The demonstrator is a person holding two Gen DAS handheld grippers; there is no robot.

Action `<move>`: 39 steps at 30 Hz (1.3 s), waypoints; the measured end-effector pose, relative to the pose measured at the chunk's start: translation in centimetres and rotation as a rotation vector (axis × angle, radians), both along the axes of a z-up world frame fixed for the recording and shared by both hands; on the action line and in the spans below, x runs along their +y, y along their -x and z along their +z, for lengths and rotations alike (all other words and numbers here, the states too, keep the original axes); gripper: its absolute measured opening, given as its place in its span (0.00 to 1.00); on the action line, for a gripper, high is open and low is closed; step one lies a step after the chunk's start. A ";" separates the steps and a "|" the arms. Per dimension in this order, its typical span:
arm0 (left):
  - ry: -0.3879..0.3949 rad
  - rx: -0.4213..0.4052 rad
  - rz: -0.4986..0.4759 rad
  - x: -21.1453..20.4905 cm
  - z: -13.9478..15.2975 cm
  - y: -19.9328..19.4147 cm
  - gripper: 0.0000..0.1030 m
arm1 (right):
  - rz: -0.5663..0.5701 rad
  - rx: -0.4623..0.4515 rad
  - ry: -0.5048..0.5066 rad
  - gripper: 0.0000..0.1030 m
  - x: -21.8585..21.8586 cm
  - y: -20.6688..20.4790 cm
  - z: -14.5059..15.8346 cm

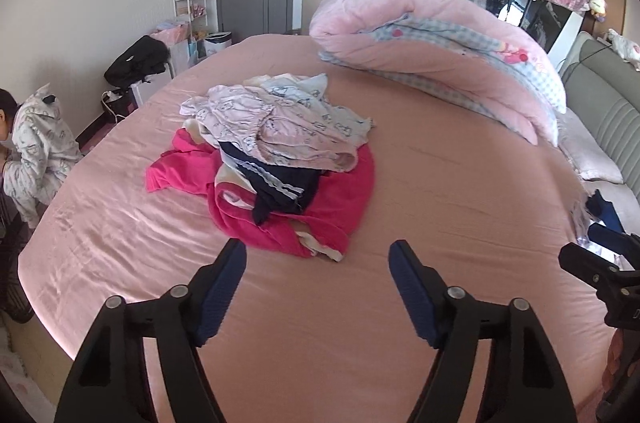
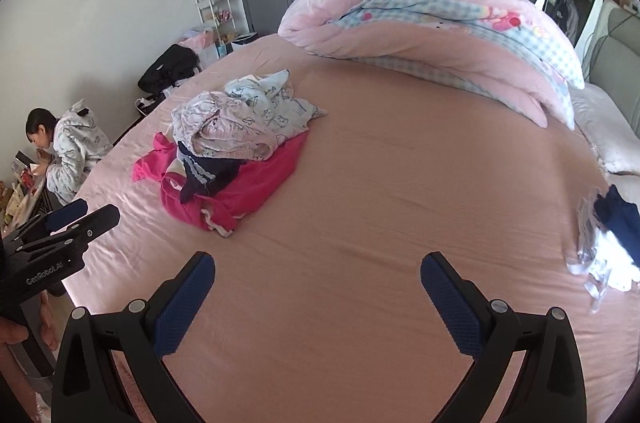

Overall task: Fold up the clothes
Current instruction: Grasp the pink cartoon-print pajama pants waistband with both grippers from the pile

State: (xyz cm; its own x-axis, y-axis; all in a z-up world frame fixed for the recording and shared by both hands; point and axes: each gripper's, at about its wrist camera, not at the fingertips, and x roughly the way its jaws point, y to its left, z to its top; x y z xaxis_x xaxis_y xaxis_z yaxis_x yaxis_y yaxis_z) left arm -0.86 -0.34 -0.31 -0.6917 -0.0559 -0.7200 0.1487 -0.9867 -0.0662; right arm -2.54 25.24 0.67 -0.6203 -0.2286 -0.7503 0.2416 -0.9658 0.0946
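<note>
Both tongs, left point(image 1: 318, 255) and right point(image 2: 318, 269), are hovering spread wide and empty over the bare near bed point(image 2: 360, 223), likely kept clear as folding space. The clothes pile point(image 1: 276, 159) is lying unfolded mid-bed, ahead of the left tongs; the rolled quilt point(image 1: 440, 59) is sitting beyond, out of the way.

Both wrist views low over bed point(image 1: 440, 183), facing headboard-side quilt point(image 2: 420, 35); clothes pile point(image 1: 272, 151) shared, left view nearer.
</note>
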 end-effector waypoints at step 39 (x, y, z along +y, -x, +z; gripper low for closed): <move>-0.004 -0.113 0.033 -6.7 -7.8 18.6 0.11 | 0.120 -0.131 0.033 0.04 -14.3 22.2 -10.7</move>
